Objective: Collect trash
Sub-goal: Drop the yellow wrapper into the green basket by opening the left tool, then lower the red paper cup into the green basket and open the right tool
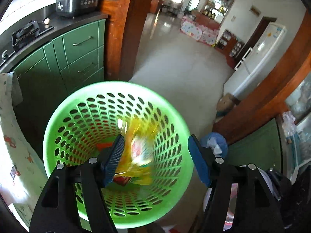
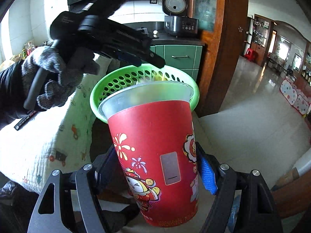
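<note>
A green perforated basket (image 1: 58,124) stands on the floor below my left gripper (image 1: 155,145). The left gripper is open and empty over the basket's mouth. A blurred yellow wrapper (image 1: 140,153) is inside the basket between the fingers, with red trash under it. My right gripper (image 2: 157,167) is shut on a red paper cup with cartoon prints and a clear rim (image 2: 153,151), held upright just in front of the basket (image 2: 101,89). The left gripper (image 2: 147,60) and its gloved hand (image 2: 52,77) show above the basket in the right wrist view.
Green kitchen cabinets (image 1: 77,46) with a stove and a rice cooker (image 1: 77,0) stand behind the basket. A wooden door frame (image 1: 128,29) is to its right. A patterned cloth (image 2: 38,139) lies to the left. A blue bag (image 1: 213,143) sits right of the basket.
</note>
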The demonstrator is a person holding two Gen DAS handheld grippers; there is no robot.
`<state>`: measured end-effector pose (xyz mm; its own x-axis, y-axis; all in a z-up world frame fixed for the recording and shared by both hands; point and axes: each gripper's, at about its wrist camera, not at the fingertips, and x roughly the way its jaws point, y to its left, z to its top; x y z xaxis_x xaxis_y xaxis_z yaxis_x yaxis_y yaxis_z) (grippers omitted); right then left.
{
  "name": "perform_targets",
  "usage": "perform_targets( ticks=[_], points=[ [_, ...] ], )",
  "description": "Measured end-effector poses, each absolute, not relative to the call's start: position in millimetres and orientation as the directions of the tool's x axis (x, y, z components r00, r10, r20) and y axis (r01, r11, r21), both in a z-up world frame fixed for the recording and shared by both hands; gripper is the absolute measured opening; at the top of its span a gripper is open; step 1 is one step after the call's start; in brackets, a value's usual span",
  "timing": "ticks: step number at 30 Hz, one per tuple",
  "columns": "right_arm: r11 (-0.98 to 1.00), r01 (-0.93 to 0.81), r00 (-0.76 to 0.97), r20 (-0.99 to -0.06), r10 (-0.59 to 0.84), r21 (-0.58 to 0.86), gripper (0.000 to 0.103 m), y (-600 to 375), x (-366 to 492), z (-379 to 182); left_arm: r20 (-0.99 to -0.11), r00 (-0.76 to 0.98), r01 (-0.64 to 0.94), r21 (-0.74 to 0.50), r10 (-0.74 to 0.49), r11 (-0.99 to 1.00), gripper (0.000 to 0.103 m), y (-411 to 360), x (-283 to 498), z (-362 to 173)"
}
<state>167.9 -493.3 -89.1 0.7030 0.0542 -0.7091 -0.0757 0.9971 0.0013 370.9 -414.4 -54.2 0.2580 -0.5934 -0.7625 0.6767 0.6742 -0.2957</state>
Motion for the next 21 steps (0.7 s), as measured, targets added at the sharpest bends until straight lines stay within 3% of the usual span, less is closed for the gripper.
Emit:
perform_targets(
  ticks=[11,21],
  points=[
    [0.998,-0.063,0.722,-0.690,0.060,0.021,0.072,-496,214,-79,-0.752,0.351,0.618,-0.261,-0.558,0.741,0.068,-364,374,-25],
    [0.996,-0.082,0.679,-0.729,0.089,0.045,0.073,-485,317,-84,-0.741,0.454,0.523,-0.228,-0.495,0.821,0.073,-288,358,4]
  ],
)
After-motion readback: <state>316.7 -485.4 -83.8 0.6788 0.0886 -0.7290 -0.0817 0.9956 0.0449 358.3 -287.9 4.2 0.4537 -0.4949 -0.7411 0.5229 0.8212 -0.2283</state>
